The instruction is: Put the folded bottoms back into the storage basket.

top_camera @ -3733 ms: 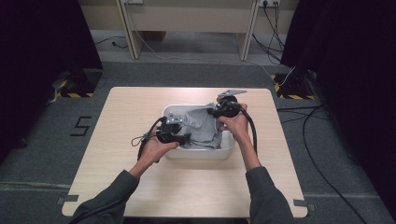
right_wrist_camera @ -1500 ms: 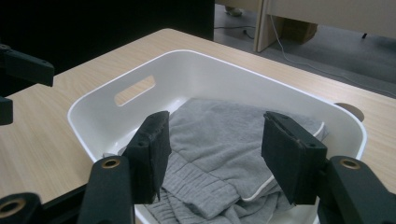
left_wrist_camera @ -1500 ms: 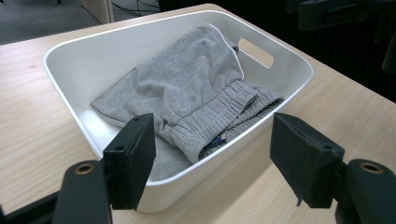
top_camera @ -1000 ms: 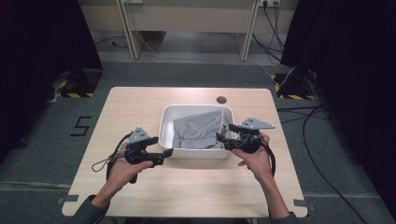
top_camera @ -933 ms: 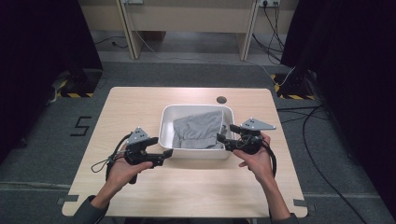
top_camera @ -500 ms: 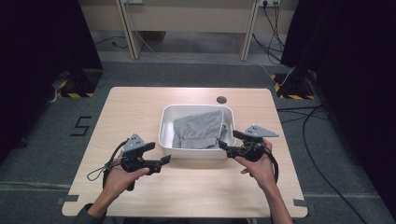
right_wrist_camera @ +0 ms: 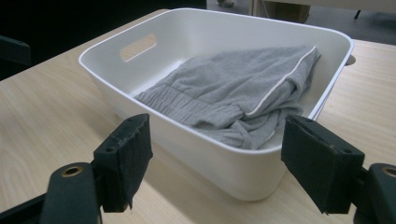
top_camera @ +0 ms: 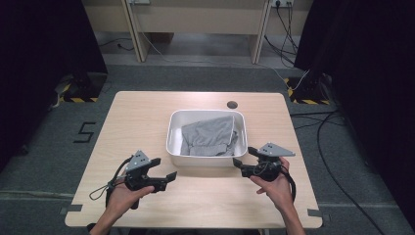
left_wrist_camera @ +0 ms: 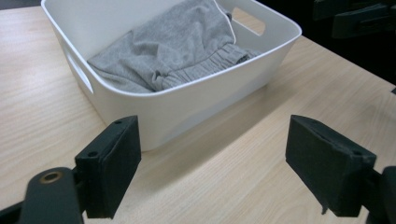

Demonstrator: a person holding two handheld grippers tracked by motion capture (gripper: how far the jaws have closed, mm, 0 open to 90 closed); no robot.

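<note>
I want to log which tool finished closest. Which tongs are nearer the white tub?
Right. The right tongs sit just off the white tub's near right corner; the left tongs rest farther back, below its near left corner.

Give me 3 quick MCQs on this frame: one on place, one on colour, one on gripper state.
1. Where is the grey garment?
A. Inside the tub
B. On the table beside the tub
C. On the floor

2. What colour is the tub?
A. Blue
B. White
C. Black

3. How do the two grippers stand?
A. Both shut on the garment
B. Left open, right shut
C. Both open, holding nothing

Answers:
1. A, the garment lies within the tub's walls.
2. B, its rim and walls are white.
3. C, the left gripper and right gripper each show jaws wide apart with only table and tub between.
</note>
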